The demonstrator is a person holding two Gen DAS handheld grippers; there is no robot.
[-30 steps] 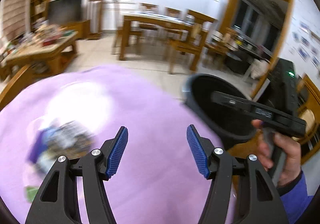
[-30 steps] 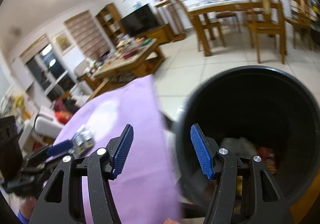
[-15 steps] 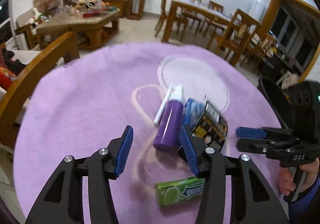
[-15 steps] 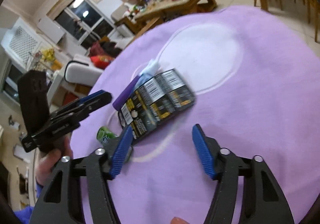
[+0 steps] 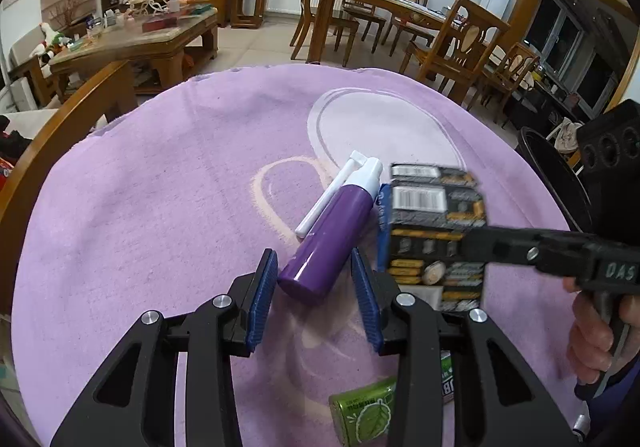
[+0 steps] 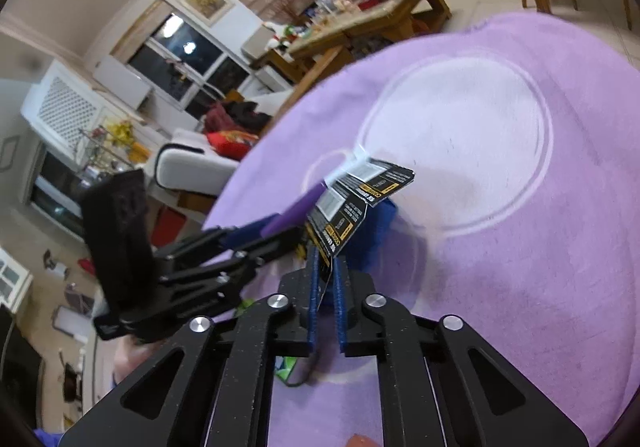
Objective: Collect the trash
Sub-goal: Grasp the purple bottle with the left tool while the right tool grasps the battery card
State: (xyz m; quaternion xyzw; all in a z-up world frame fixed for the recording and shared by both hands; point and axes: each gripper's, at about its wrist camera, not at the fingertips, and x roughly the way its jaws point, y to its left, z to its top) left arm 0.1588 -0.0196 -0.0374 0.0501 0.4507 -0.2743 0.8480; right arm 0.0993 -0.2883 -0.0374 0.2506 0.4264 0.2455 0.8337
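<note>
Fingers (image 6: pixel 338 287) of the right gripper (image 6: pixel 326 299) pinch a black and yellow wrapper (image 6: pixel 352 207) above a purple cloth (image 5: pixel 160 207)
Left gripper (image 5: pixel 316 287) fingers stand apart around the base of a purple spray bottle (image 5: pixel 332 243) lying on the cloth; a green gum pack (image 5: pixel 364 415) lies nearer

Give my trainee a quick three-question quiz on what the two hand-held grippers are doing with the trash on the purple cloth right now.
1. True or false: the right hand-held gripper is shut on the black packet.
2. Multiple choice: the purple bottle lies A) inside the black bin, B) on the purple cloth with its base between the open pads of the left hand-held gripper, C) upright on the cloth.
3. Fill in: the green gum pack lies on the cloth, ____ by either hand-held gripper.

Key: 1 true; 2 B; 3 not held.
</note>
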